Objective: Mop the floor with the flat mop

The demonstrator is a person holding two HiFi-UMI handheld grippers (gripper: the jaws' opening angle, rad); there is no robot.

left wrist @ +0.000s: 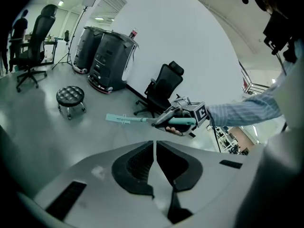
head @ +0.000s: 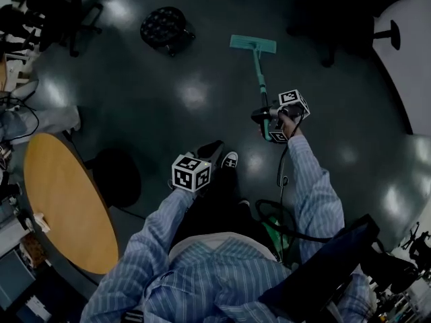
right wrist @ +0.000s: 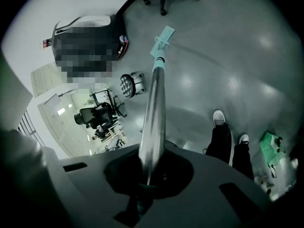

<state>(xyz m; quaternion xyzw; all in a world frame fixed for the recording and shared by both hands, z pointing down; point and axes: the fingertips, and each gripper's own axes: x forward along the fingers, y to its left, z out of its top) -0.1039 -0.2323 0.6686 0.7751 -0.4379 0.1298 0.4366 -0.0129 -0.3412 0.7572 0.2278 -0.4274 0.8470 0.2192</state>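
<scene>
The right gripper is clamping the metal pole of the teal flat mop; the mop's head is sitting far out on the glossy dark grey floor, to the right of a black round wheeled stool. The left gripper is hanging near the person's shoes; its jaws are pressing together with nothing between them.

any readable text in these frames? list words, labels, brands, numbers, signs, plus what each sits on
No text reads legibly in any view.
left marker cube, right marker cube: black-and-white square patterns only, no letters or digits.
Small red item atop the dark cabinet: too small to read, if it carries print at all.
flat mop: no print visible.
</scene>
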